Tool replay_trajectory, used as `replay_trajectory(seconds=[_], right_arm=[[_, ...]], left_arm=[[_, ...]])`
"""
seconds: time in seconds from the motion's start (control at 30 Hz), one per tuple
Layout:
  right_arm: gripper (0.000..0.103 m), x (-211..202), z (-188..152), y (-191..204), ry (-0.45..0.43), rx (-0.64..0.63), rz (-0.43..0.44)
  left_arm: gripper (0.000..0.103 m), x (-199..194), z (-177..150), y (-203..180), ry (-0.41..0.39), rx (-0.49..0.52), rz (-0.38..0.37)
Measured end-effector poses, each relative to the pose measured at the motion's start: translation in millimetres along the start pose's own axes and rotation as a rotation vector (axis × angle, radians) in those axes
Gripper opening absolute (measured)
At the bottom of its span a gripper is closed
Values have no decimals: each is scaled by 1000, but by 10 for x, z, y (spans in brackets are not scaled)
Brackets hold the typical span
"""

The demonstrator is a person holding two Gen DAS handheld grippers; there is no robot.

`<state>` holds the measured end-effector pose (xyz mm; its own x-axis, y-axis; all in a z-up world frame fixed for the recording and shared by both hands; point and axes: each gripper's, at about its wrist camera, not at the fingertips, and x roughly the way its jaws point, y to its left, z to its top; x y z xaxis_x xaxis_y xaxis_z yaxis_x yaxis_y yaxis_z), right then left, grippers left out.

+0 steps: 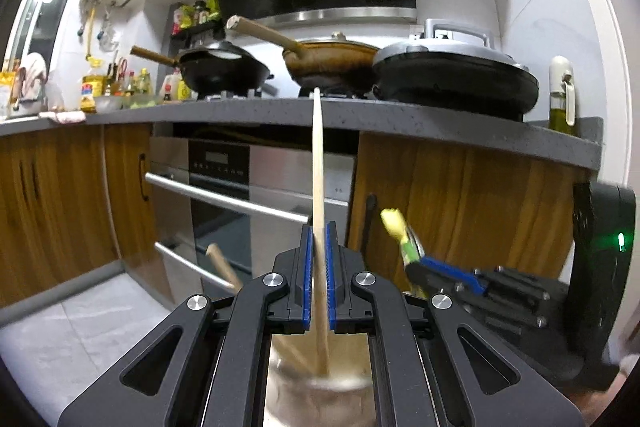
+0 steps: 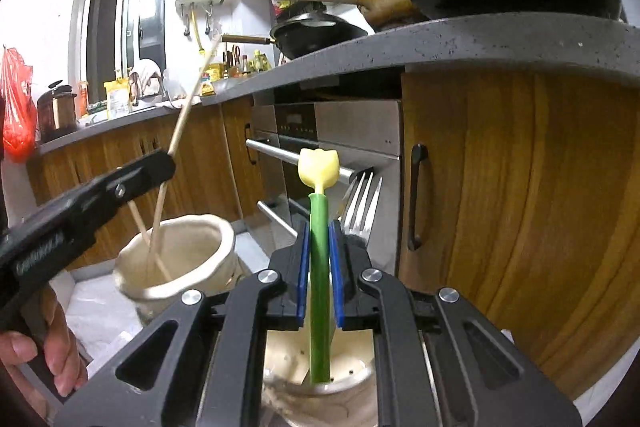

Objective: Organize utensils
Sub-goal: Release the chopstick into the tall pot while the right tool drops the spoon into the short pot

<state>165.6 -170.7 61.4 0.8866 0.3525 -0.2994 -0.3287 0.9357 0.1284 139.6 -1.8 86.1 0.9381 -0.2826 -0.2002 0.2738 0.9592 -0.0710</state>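
Note:
My left gripper (image 1: 319, 235) is shut on a long wooden chopstick (image 1: 318, 163) that stands upright, its lower end in a cream holder (image 1: 320, 383) below the jaws. A second chopstick (image 1: 222, 263) leans in that holder. My right gripper (image 2: 320, 235) is shut on a green-handled utensil with a yellow tulip top (image 2: 319, 167), its lower end in another pale holder (image 2: 320, 379). A metal fork (image 2: 362, 203) stands just right of it. In the right wrist view the left gripper (image 2: 160, 163) holds its chopstick (image 2: 192, 95) over the cream holder (image 2: 176, 263).
A grey countertop (image 1: 240, 111) runs above wooden cabinets (image 1: 460, 195) and a steel oven (image 1: 248, 187). Pans (image 1: 224, 67) and a black griddle (image 1: 452, 79) sit on the counter. An oil bottle (image 1: 560, 99) stands at its right end. The right gripper (image 1: 440, 267) is close on my left gripper's right.

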Motion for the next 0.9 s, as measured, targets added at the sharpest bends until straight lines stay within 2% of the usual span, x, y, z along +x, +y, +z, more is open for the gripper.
replay_trajectory(seconds=[0.17,0.27,0.4,0.67,0.77,0.83,0.9], right_arm=[[10,-158,-64,-88,21,34,16],[10,-237,-94,-139,20,53,21],[10,-299,-135,-186,20,55,-25],[10,-244,-203,-236,55,68,-27],[10,-226,-215,-251,60,70,-31],[10,-233,-207,-259,62,78,-31],[10,-235,-205,-260,63,84,-29]], left_arm=[[7,-145,-137,85,55,-27,-11],[6,-228,-170,123,62,-45,-25],[7,-299,-212,97,87,-12,-17],[7,-313,-241,121,104,-23,-12],[10,-299,-234,133,111,-32,-10],[16,-307,-231,130,110,-29,-7],[29,-315,-222,137,106,-29,0]])
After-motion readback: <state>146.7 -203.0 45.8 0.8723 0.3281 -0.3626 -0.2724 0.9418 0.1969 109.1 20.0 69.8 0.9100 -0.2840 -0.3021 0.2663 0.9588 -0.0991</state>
